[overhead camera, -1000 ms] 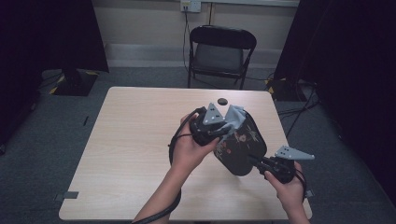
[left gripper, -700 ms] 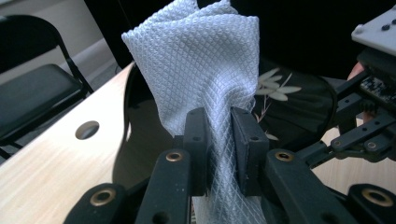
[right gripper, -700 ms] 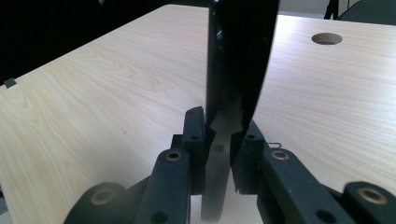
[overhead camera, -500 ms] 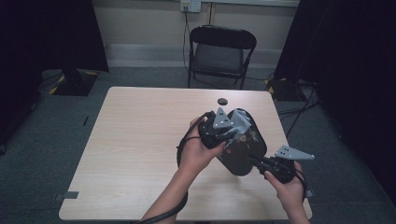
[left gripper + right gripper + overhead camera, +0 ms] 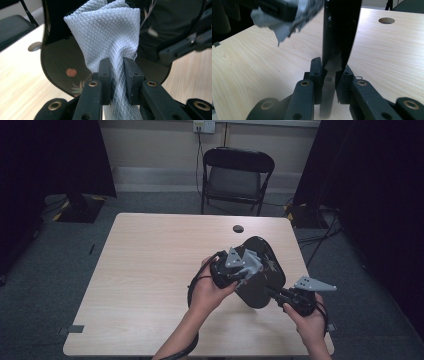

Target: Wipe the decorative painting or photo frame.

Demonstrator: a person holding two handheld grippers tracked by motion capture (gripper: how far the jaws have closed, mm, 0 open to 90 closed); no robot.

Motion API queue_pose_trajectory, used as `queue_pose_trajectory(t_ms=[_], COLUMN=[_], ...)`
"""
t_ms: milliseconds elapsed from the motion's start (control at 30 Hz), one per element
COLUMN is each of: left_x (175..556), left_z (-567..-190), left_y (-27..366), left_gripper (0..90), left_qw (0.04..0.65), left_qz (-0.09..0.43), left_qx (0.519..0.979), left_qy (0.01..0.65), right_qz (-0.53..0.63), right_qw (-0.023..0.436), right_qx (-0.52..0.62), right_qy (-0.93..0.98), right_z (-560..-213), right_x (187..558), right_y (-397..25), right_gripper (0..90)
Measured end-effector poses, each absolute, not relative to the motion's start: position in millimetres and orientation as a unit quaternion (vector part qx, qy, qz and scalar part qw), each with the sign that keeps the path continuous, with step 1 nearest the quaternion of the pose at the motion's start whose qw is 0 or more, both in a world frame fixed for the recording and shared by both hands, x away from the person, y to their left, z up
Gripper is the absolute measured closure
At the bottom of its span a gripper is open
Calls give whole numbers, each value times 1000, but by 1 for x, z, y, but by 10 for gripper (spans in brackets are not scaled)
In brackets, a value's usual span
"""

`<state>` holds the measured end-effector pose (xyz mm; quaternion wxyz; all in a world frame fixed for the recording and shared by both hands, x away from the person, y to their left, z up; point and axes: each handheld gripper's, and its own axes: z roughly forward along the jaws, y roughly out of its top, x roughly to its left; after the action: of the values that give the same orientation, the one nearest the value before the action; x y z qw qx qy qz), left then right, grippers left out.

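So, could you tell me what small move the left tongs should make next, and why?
Probably sweep the grey waffle-weave cloth onward across the glossy black oval plate: the left tongs pinch the cloth against its face, and the right tongs clamp its edge steady.

The grey cloth (image 5: 107, 35) hides much of the black plate (image 5: 60, 57), whose rim runs off-frame.

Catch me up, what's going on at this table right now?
A person is wiping a glossy black tray with a grey cloth. The right gripper is shut on the tray's edge and holds it tilted up off the wooden table. The left gripper is shut on the bunched cloth and presses it against the tray's dark face, which carries a small floral pattern. A folding chair stands beyond the table.
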<state>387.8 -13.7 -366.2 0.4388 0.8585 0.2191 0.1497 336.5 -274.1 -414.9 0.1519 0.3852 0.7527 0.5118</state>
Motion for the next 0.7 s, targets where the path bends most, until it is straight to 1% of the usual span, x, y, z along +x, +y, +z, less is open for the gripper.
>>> queue_pose_trajectory(t_ms=[700], left_x=[382], left_z=[-430], left_y=[-12], left_gripper=[775], left_qw=[403], left_qz=[108], left_qx=[876], left_qy=[240], right_qz=[511], right_qw=[154], right_qx=[384], right_qy=[753], right_z=[-415], right_x=[336], right_y=[-273], right_gripper=[787])
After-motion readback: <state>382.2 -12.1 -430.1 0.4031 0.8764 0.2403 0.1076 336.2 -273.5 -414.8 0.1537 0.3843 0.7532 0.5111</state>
